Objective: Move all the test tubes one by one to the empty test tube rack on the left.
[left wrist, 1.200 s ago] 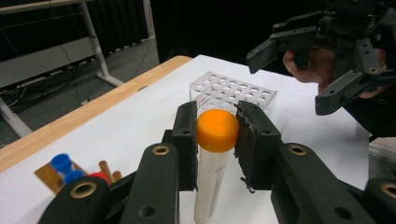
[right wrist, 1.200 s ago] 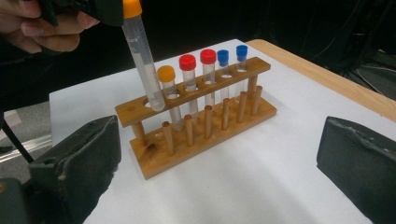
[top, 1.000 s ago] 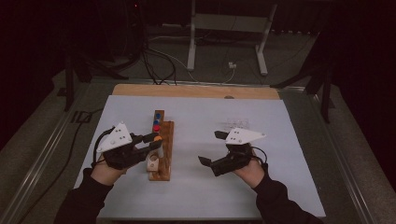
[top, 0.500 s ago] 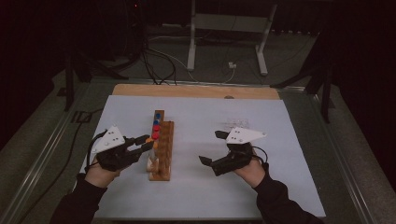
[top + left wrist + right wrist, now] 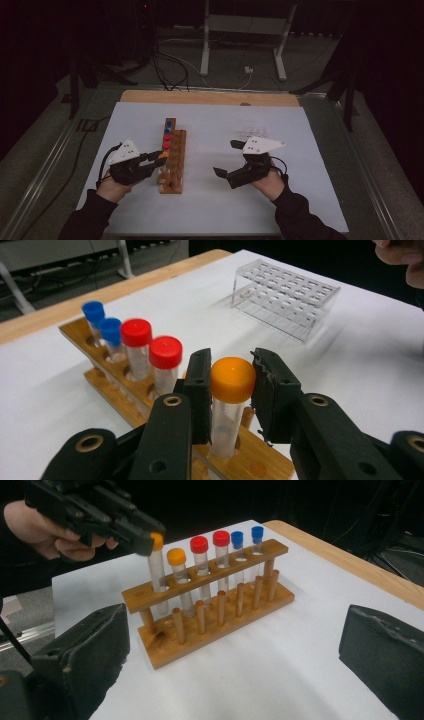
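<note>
1. Since a second ago the left gripper (image 5: 156,159) has drawn back a little toward the person and then come in again at the near end of the wooden rack (image 5: 173,159); the right gripper (image 5: 225,159) has barely shifted.
2. In the left gripper view the left gripper's pads flank the cap of an orange-capped tube (image 5: 231,402): one pad seems to touch it, while a sliver of gap shows at the other, so the pinch looks light or just closing.
3. From the right gripper view that tube stands taller than its neighbours, its lower end still through the rack's top rail. My guess is it is being lifted out or seated; which one I cannot tell.
4. The right gripper hovers with its jaws spread wide, holding nothing, well apart from the rack.
5. Further along the rack stand another orange-capped tube (image 5: 179,577), two red-capped tubes (image 5: 150,355) and two blue-capped tubes (image 5: 101,326).
6. A clear plastic rack (image 5: 285,297) sits empty beyond, perhaps the destination.
7. All rests on a white sheet (image 5: 210,210) over a wooden table (image 5: 200,97); behind it are a dark room, floor cables and a stand's legs (image 5: 242,45).
</note>
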A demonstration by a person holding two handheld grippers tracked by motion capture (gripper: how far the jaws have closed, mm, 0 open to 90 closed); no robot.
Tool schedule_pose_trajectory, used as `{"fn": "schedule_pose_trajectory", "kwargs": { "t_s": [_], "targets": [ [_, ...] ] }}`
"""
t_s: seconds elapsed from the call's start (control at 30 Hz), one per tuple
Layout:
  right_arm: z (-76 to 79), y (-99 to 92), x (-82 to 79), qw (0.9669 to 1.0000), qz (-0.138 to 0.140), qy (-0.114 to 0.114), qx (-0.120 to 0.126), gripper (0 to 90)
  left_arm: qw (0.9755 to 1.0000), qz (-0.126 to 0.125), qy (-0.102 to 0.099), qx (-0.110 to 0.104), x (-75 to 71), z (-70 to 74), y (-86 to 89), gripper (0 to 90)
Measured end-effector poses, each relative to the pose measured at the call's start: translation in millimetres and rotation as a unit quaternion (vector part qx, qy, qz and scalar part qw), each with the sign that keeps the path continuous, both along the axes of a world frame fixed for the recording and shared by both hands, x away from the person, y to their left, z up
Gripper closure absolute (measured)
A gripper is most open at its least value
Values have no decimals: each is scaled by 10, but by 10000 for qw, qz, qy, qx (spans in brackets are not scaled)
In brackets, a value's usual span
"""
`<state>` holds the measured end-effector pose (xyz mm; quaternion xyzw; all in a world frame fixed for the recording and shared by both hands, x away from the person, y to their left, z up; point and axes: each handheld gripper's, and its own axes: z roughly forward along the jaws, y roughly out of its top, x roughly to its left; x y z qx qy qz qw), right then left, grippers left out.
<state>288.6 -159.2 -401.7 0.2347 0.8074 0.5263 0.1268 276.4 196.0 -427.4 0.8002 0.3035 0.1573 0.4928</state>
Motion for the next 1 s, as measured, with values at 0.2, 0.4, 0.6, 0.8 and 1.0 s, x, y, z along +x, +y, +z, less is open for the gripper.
{"fn": "schedule_pose_trajectory", "kwargs": {
  "t_s": [0.2, 0.4, 0.6, 0.8, 1.0],
  "targets": [
    [11, -8, -3, 10000, -11, -25, -21, 0, 9999, -25, 97, 97, -5, -63, -9, 715],
    [13, -16, 4, 10000, -14, -26, -17, 0, 9996, -58, 197, 178, 1, -130, -11, 713],
    [15, -19, 4, 10000, 5, -26, -19, 0, 9995, -142, 145, 230, -3, -134, -16, 708],
    [20, -54, 8, 10000, -39, -28, 20, 0, 9992, -396, 2, -75, -48, -64, 19, 462],
    [-12, -126, 30, 9999, -72, -87, 64, 0, 9974, -687, -33, -231, -108, 26, 35, 142]
  ]
}}
